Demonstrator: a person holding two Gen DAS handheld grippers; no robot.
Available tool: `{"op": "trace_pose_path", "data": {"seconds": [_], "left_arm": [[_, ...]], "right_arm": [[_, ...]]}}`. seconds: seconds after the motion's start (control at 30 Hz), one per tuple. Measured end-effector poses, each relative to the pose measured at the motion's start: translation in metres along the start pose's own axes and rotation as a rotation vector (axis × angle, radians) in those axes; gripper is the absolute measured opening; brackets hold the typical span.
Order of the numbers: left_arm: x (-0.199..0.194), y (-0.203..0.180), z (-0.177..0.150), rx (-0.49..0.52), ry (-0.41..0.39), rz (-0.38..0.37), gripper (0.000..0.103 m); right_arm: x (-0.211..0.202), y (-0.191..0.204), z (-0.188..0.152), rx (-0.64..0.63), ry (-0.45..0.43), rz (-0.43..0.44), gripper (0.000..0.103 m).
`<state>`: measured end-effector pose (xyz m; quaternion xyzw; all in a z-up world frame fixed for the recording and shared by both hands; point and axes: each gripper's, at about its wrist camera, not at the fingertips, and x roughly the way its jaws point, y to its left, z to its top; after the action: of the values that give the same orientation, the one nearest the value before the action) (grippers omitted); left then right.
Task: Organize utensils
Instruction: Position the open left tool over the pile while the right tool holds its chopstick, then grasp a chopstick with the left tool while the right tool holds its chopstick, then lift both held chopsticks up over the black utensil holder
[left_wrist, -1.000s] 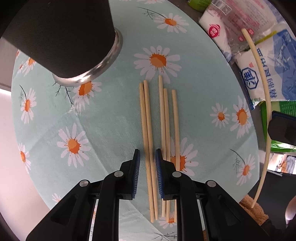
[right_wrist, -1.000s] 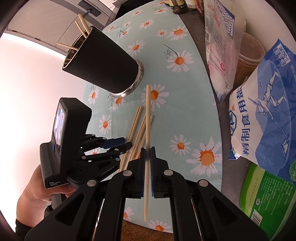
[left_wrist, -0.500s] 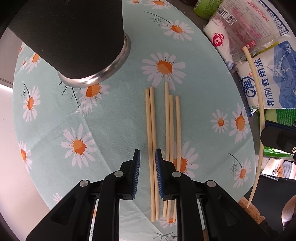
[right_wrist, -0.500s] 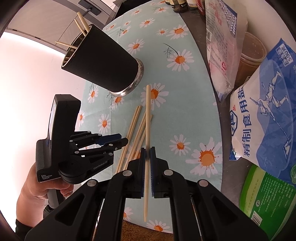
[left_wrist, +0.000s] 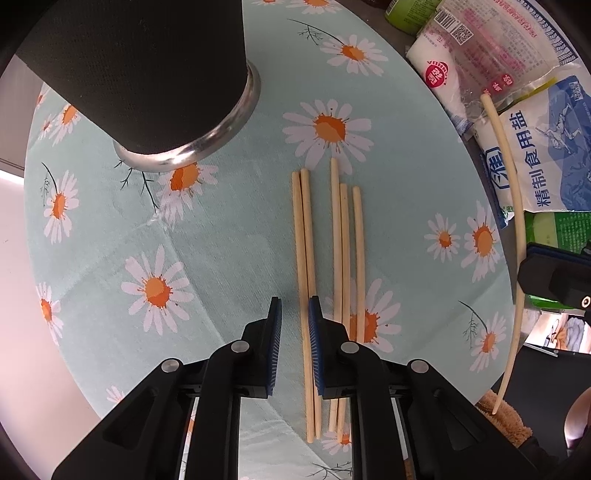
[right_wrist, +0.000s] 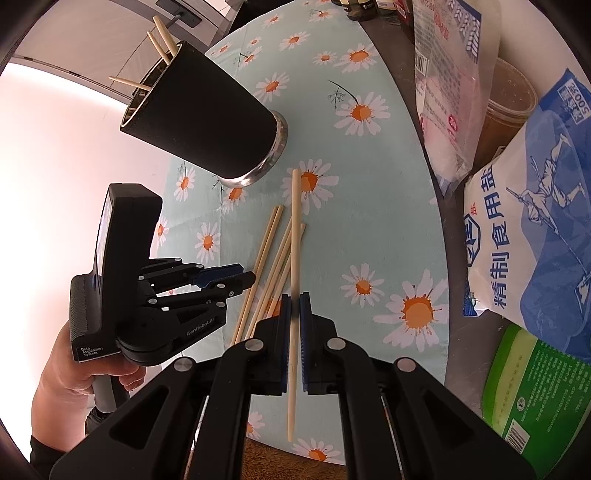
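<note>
The left gripper (left_wrist: 294, 314) points straight down over the daisy-print tablecloth (left_wrist: 229, 236), its blue pads a narrow gap apart. The left pair of chopsticks (left_wrist: 306, 254) runs up through that gap, hugging the right pad; whether the pads touch the sticks is unclear. Three more chopsticks (left_wrist: 345, 251) lie just to the right, outside the fingers. The black cup (right_wrist: 207, 118) stands upper left, with a few sticks leaning out of its mouth.

Compared with a second ago, the cup fills more of the left wrist view and the pair sits nearer the right pad; the gap between the pads looks about the same.

The right gripper (right_wrist: 294, 306) is clamped on a single chopstick (right_wrist: 294, 229), held above the cloth. The left gripper's body reads "GenRobot.AI" and "Data Acquisition System". At the right, the blue salt bag (right_wrist: 532, 229) carries "精制食用盐" and "500".
</note>
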<state>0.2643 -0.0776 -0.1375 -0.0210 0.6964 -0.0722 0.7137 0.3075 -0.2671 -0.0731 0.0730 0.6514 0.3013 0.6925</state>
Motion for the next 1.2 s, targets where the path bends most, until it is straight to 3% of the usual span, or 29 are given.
{"op": "trace_pose_path", "data": {"seconds": [0.47,0.63,0.8,1.2], "left_arm": [[0.002,0.003,0.0,0.005,0.001,0.007,0.013],[0.003,0.0,-0.001,0.012,-0.001,0.034,0.005],[0.003,-0.001,-0.003,0.016,-0.011,0.041,0.004],[-0.028,0.028,-0.028,-0.03,-0.125,-0.054,0.004]], "right_arm": [[0.003,0.003,0.001,-0.006,0.006,0.001,0.006],[0.005,0.004,0.002,-0.006,0.006,0.002,0.006],[0.008,0.004,0.002,-0.002,0.01,0.009,0.006],[0.011,0.034,0.0,-0.061,-0.024,-0.06,0.006]]}}
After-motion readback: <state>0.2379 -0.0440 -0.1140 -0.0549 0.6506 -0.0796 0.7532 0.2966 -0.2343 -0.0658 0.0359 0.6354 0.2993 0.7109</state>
